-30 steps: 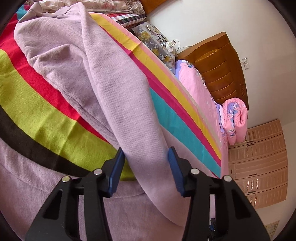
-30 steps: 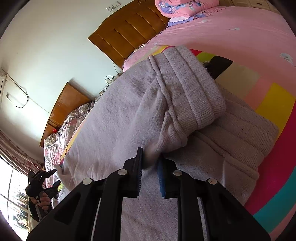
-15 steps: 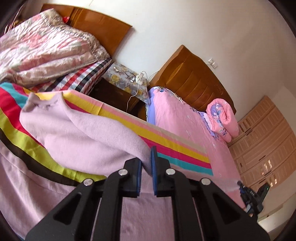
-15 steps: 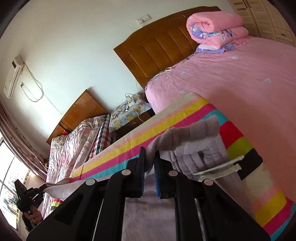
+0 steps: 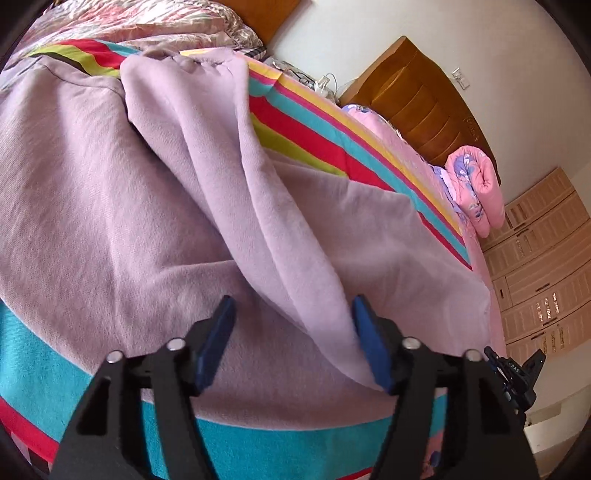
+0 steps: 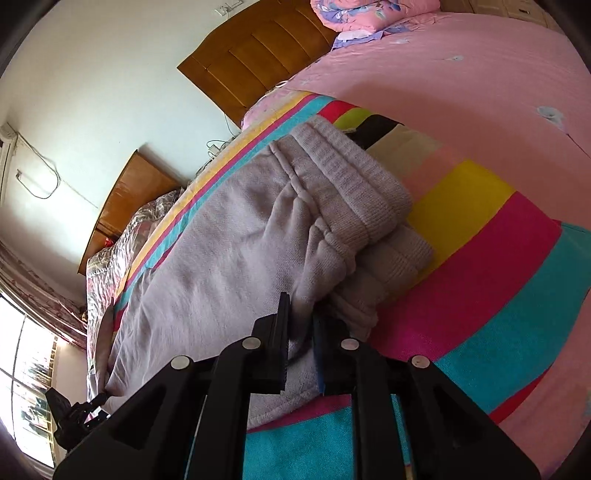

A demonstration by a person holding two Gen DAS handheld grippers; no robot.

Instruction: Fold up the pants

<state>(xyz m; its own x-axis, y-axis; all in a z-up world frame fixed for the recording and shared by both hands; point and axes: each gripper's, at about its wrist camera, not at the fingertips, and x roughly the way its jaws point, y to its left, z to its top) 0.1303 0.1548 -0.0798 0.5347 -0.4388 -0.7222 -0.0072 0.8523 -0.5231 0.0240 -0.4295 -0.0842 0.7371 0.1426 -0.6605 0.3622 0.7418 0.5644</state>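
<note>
Lilac fleece pants (image 5: 155,206) lie on a bright striped blanket (image 5: 317,136) on the bed, one leg folded over the other. My left gripper (image 5: 293,334) is open, its blue pads apart on either side of a fold of the leg fabric. In the right wrist view the ribbed waistband (image 6: 351,184) of the pants (image 6: 229,258) is doubled over. My right gripper (image 6: 301,325) is shut on the pants fabric close to the waistband.
A pink bedspread (image 6: 461,85) lies beyond the striped blanket (image 6: 498,280). A rolled pink quilt (image 5: 476,188) sits by a wooden headboard (image 5: 421,96). A second bed with a floral cover (image 5: 147,18) stands to the far left. Wardrobe doors (image 5: 539,266) are at right.
My left gripper was shut on the pant leg half a second ago; now it is open and low over the folded pants. My right gripper stayed shut and came down to the blanket.
</note>
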